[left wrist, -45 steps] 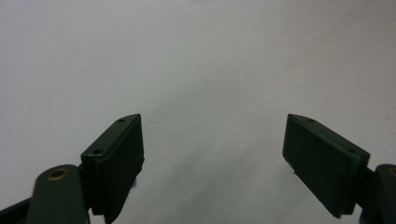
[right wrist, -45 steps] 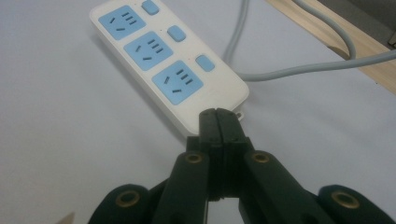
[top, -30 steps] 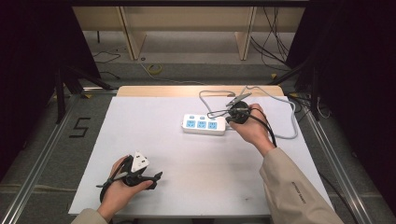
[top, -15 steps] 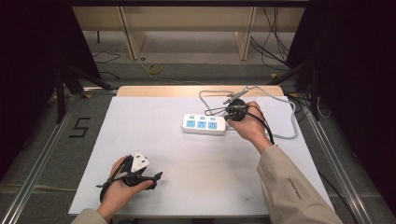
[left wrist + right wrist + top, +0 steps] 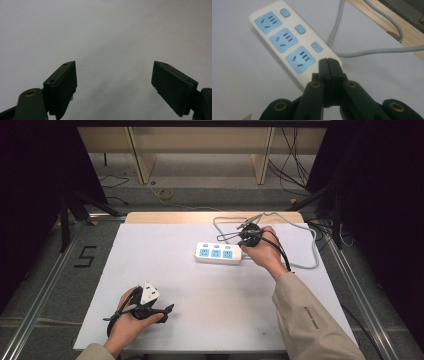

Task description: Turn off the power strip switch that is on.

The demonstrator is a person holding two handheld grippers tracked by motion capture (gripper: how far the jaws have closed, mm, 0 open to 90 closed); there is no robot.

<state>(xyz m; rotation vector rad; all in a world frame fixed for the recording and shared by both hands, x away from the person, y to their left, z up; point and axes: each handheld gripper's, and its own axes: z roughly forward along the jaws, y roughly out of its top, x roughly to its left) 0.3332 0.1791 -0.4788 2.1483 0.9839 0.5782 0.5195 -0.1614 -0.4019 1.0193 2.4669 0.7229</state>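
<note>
The left gripper (image 5: 167, 308) rests low on the white table (image 5: 165, 250), well apart from the power strip (image 5: 218, 253) and nearer the person's edge; its jaws stand wide apart with nothing between them. The power strip lies flat toward the far side of the table, its three blue sockets facing up, its grey cord (image 5: 310, 245) looping off beyond its right end. The right gripper (image 5: 329, 65) hovers at that right end, jaws pressed together and empty, tips just above the nearest socket.
</note>
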